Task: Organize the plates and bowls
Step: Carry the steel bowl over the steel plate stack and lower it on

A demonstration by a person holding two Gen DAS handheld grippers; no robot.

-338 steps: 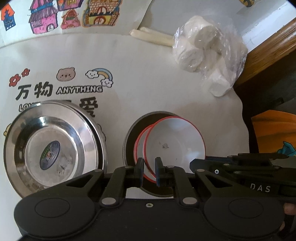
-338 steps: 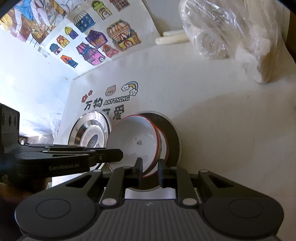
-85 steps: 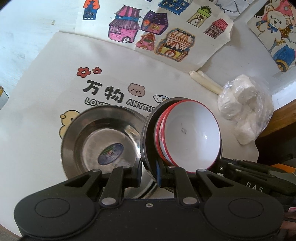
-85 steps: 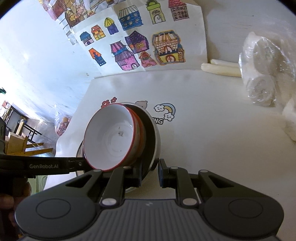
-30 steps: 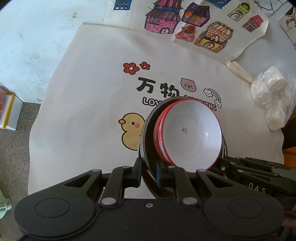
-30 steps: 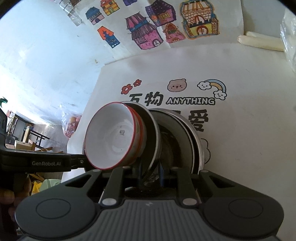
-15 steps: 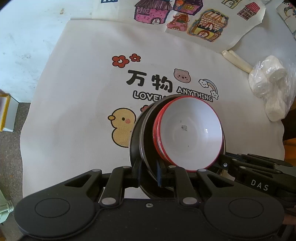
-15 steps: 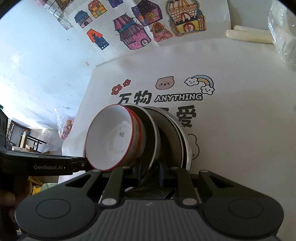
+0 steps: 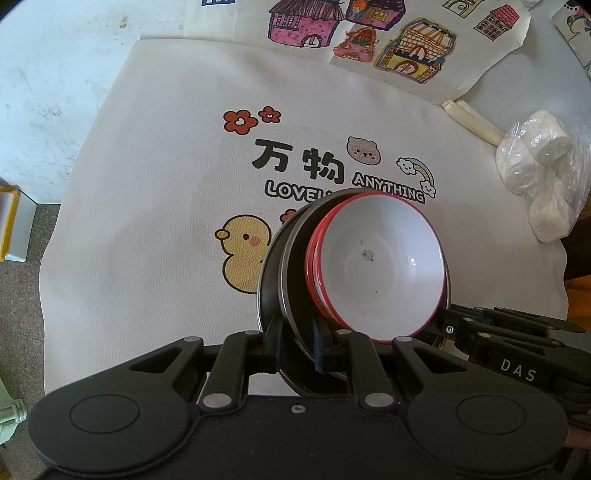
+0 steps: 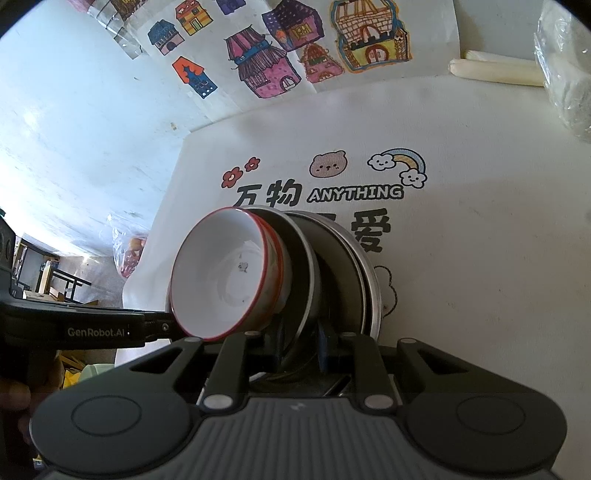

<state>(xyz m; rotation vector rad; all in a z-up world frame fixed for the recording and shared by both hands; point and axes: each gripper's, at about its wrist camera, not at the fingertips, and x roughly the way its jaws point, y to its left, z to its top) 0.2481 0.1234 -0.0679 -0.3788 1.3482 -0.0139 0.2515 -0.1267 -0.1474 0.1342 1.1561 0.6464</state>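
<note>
Both tools are clamped on the same stack, one from each side. The left tool [image 9: 295, 341] has its jaws pinched together on the near rim of a steel plate [image 9: 291, 280], and the right tool [image 10: 299, 347] bites the rim of that plate from the opposite edge, so the load is shared between two hands. Nested in the plate sit the red-rimmed white bowls [image 9: 376, 266], at least two, the upper one showing a small dark mark on its floor. Holding by the plate's rim alone makes sense: the bowls ride as passengers, and a two-sided grip keeps the plate from tipping and spilling them. In the right wrist view the carried plate hangs tilted just above the larger steel plates [image 10: 364, 280] resting on the white printed mat [image 9: 155, 192], which covers the counter [image 9: 48, 92]. I would judge that the held stack is being brought over them to be set down as one pile, small things on top of large. It looks close, though I cannot tell whether the lower rim already touches the plates beneath. The tilt is the thing to watch, since the bowls lean toward the left tool's side and could slide. Off to the side, well apart, lie a plastic bag of white rolls [image 9: 539, 173] and the children's house drawings [image 9: 369, 33].
</note>
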